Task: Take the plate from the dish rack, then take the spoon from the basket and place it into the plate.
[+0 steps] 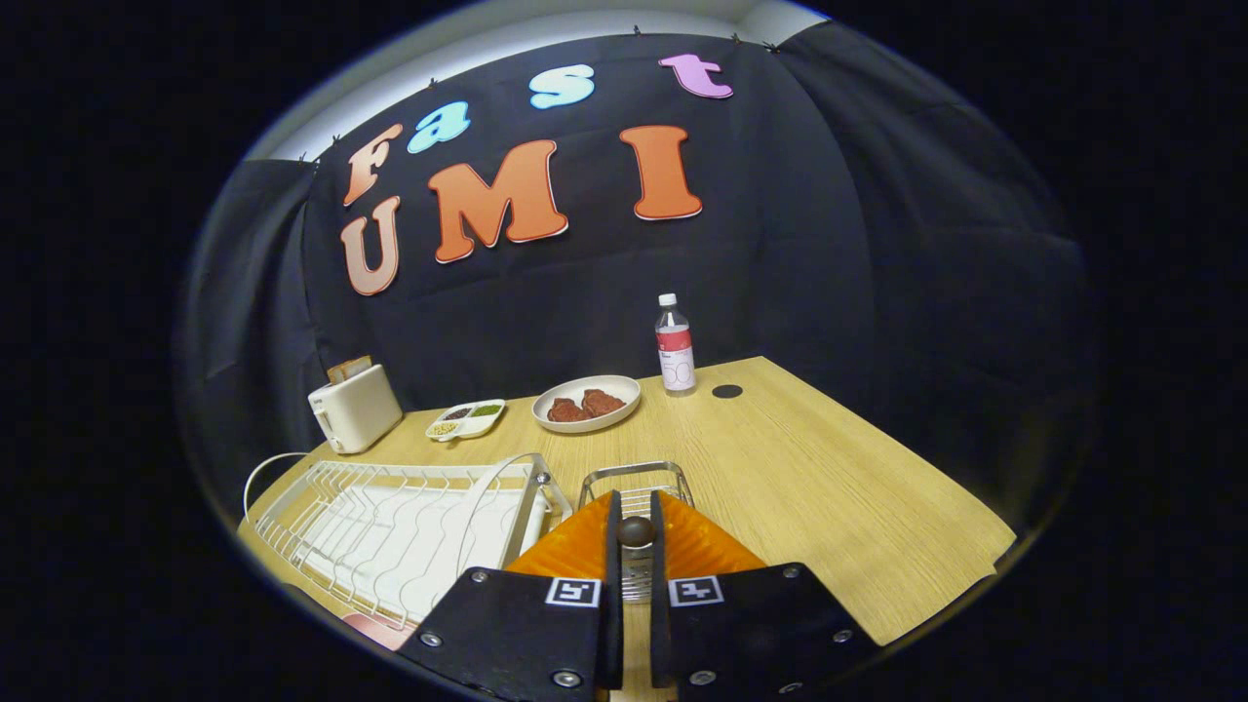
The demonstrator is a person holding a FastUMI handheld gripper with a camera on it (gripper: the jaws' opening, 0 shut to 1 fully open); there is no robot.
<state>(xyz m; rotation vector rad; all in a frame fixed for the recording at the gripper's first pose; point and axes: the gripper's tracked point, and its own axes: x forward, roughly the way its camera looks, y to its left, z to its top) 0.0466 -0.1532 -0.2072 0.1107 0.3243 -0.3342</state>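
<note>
My gripper [635,509] hangs over the small wire basket [673,475] that stands on the wooden table beside the dish rack. Both fingers press on the dark round end of the spoon handle [635,531], which stands upright between them; the rest of the spoon is hidden by the fingers. The white wire dish rack [390,526] lies to the left of the fingers with no plate in its slots. A pinkish rounded rim [378,630], possibly the plate, peeks out at the rack's near corner, mostly hidden by the gripper body.
Beyond the basket stand a white plate with meat pieces [586,402], a small divided dish [466,419], a white toaster [354,408] and a water bottle [675,346] with a dark round spot [726,391] beside it. Bare table [838,487] stretches to the right.
</note>
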